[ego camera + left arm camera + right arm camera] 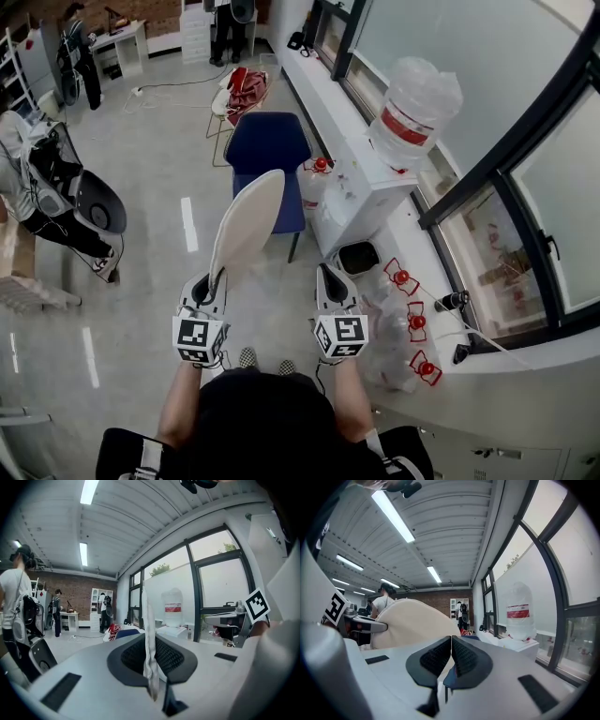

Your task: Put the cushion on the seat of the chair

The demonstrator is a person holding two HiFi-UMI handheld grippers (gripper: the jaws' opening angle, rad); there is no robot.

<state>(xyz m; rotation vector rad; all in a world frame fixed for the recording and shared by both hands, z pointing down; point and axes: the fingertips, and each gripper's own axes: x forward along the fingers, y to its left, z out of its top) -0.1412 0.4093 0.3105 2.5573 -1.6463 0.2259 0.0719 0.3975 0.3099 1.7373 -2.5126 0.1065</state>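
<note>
Cream cushion (246,223) sits pinched in the left gripper (211,281), short of the blue chair (269,145); placing remains. Right gripper (329,277) has its jaws pressed together, empty.

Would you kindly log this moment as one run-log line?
left claw: shut on cushion edge, cushion upright | right claw: shut, empty | chair: ahead, blue | task: cushion not yet on seat

Colour reference: cushion, chair, grippers, surroundings.
The cushion (246,225) is plain cream; the chair (269,155) seat is navy blue. The left gripper (212,279) and right gripper (328,274) have light grey bodies, black cross-hatched pads (465,657) and black-and-white square markers. The water bottle (414,111) is clear with a red-and-white label. The floor (159,187) is glossy pale grey.
</note>
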